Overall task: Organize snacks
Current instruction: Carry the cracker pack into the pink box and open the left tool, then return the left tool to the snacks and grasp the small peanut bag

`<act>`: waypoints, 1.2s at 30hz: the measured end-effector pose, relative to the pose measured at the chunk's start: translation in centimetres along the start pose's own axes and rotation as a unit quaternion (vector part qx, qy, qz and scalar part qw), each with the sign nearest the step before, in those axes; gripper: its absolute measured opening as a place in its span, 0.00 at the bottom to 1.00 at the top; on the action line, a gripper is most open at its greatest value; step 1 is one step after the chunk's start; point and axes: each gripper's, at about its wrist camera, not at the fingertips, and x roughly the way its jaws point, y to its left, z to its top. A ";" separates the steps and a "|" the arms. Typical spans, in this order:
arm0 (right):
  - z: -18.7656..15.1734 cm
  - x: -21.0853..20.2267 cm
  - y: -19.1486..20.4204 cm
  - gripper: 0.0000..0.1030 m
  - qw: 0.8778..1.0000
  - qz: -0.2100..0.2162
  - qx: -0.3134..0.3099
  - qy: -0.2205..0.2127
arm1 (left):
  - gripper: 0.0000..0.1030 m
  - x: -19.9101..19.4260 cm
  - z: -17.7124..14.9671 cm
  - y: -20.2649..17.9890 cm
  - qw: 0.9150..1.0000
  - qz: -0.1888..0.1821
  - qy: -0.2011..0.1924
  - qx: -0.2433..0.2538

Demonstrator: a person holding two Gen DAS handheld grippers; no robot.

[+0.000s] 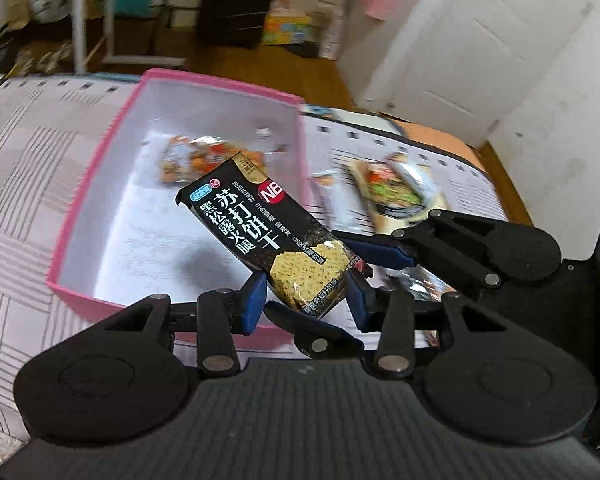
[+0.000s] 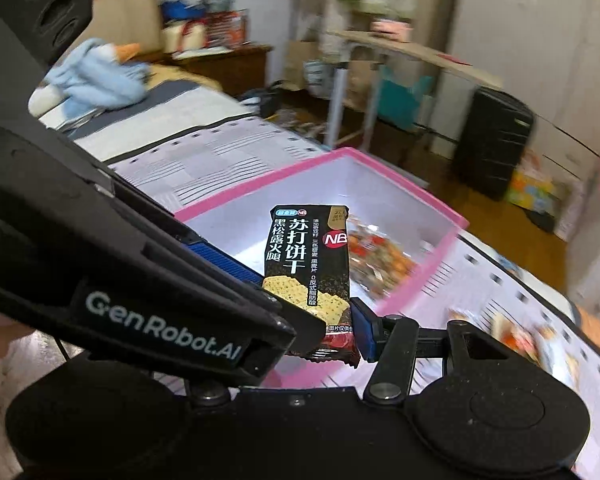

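Two black tools with blue pads, left tool [image 1: 306, 300] and right tool [image 2: 324, 332], each narrowed onto the lower end of one black glossy soda-cracker packet [image 1: 260, 232], which juts up and forward from them. Beyond it, an open pink cardboard box with a white inside [image 1: 100, 184] sits on the striped bed [image 1: 28, 168] and holds a blurred orange snack bag [image 1: 192, 156].

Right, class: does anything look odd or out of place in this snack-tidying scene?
Yes. Both the left gripper and the right gripper appear clamped on the lower end of one cracker packet, held tilted in the air over the pink box. Another snack packet lies outside the box on the bedspread.
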 end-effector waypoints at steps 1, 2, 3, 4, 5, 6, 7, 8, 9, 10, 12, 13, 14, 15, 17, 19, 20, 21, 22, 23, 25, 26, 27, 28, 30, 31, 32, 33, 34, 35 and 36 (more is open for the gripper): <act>0.4 0.9 0.0 0.57 1.000 0.008 -0.009 0.002 | 0.40 0.4 0.2 0.7 1.000 0.005 0.001 -0.007; 0.6 1.6 0.1 0.57 1.000 0.014 -0.018 0.004 | 0.40 0.8 0.4 1.4 1.000 0.010 0.002 -0.015; 0.9 2.4 0.1 0.57 0.999 0.021 -0.027 0.005 | 0.40 1.2 0.7 2.0 1.000 0.013 0.004 -0.019; 1.2 3.2 0.1 0.57 0.999 0.026 -0.032 0.007 | 0.40 1.7 0.9 2.6 1.000 0.015 0.006 -0.023; 1.5 4.0 0.2 0.57 0.999 0.029 -0.038 0.011 | 0.40 2.3 1.2 3.3 0.999 0.015 0.010 -0.030; 1.7 4.6 0.1 0.57 0.999 0.033 -0.040 0.015 | 0.40 2.8 1.4 3.8 0.999 0.016 0.014 -0.034; 1.8 5.3 -0.1 0.57 0.998 0.037 -0.037 0.021 | 0.40 3.4 1.6 4.4 0.999 0.016 0.020 -0.039; 1.9 6.0 -0.3 0.57 0.998 0.041 -0.034 0.027 | 0.40 4.1 1.7 4.8 0.998 0.017 0.027 -0.048; 2.0 6.7 -0.4 0.57 0.998 0.047 -0.030 0.036 | 0.40 4.8 1.8 5.4 0.998 0.019 0.033 -0.057; 2.1 7.4 -0.5 0.57 0.997 0.053 -0.023 0.044 | 0.40 5.2 1.8 5.9 0.997 0.021 0.038 -0.063; 2.0 8.3 -0.5 0.58 0.997 0.056 -0.017 0.050 | 0.44 5.8 1.6 6.6 0.996 0.032 0.038 -0.075; 1.8 8.6 -0.4 0.60 0.997 0.054 -0.017 0.045 | 0.53 6.0 1.5 6.7 0.995 0.043 0.032 -0.082; 1.8 8.9 -0.2 0.62 0.998 0.046 -0.022 0.038 | 0.62 6.1 1.3 6.8 0.994 0.059 0.023 -0.089; 1.5 9.0 0.0 0.67 0.999 0.033 -0.026 0.026 | 0.62 6.1 1.2 6.8 0.993 0.073 0.019 -0.088; 1.0 9.2 0.5 0.68 0.999 0.025 -0.032 0.015 | 0.62 6.1 1.0 6.5 0.993 0.085 0.020 -0.076; 0.4 8.8 0.6 0.68 1.000 0.017 -0.019 0.010 | 0.62 6.0 0.7 6.2 0.994 0.082 0.018 -0.069; 0.2 8.2 0.4 0.68 1.000 0.016 -0.010 0.004 | 0.63 5.8 0.5 6.0 0.994 0.081 0.017 -0.065; -0.1 7.6 0.2 0.68 1.000 0.018 0.000 -0.002 | 0.63 5.5 0.4 5.6 0.995 0.081 0.012 -0.060; -0.4 6.7 -0.1 0.69 1.000 0.016 0.012 -0.010 | 0.63 5.1 0.3 5.2 0.995 0.081 0.006 -0.053; -0.6 5.8 -0.4 0.71 0.999 0.013 0.024 -0.016 | 0.63 4.5 0.2 4.9 0.996 0.078 -0.002 -0.046; -1.1 3.9 -1.2 0.74 0.998 0.016 0.051 -0.027 | 0.63 3.3 0.0 3.8 0.997 0.067 -0.017 -0.028; -1.4 2.9 -1.7 0.74 0.997 0.017 0.067 -0.032 | 0.63 2.6 -0.1 3.2 0.998 0.063 -0.026 -0.019; -1.9 1.9 -2.2 0.74 0.996 0.017 0.084 -0.036 | 0.63 1.9 -0.2 2.6 0.997 0.060 -0.036 -0.011; -2.3 1.0 -2.7 0.74 0.994 0.015 0.099 -0.039 | 0.63 1.2 -0.3 2.0 0.997 0.056 -0.045 -0.004; -3.5 -1.0 -3.6 0.75 0.991 0.015 0.130 -0.040 | 0.63 0.2 -0.5 0.9 0.998 0.040 -0.054 0.006; -3.9 -1.5 -4.1 0.75 0.989 0.016 0.145 -0.037 | 0.63 -0.2 -0.6 0.4 0.998 0.029 -0.054 0.007; -4.5 -2.4 -4.6 0.75 0.987 0.015 0.158 -0.034 | 0.62 -0.6 -0.7 0.0 0.998 0.016 -0.053 0.006; -4.9 -3.1 -5.1 0.75 0.985 0.012 0.169 -0.032 | 0.62 -0.8 -0.8 -0.3 0.999 0.007 -0.053 0.003; -5.3 -3.9 -5.7 0.75 0.983 0.008 0.180 -0.031 | 0.62 -1.1 -1.0 -0.8 0.999 -0.003 -0.052 0.002; -5.5 -4.6 -6.3 0.75 0.981 0.002 0.189 -0.030 | 0.62 -1.2 -1.2 -1.3 0.999 -0.012 -0.051 0.000; -5.8 -5.3 -6.9 0.75 0.980 -0.002 0.198 -0.029 | 0.62 -1.3 -1.4 -1.8 0.999 -0.020 -0.050 -0.001</act>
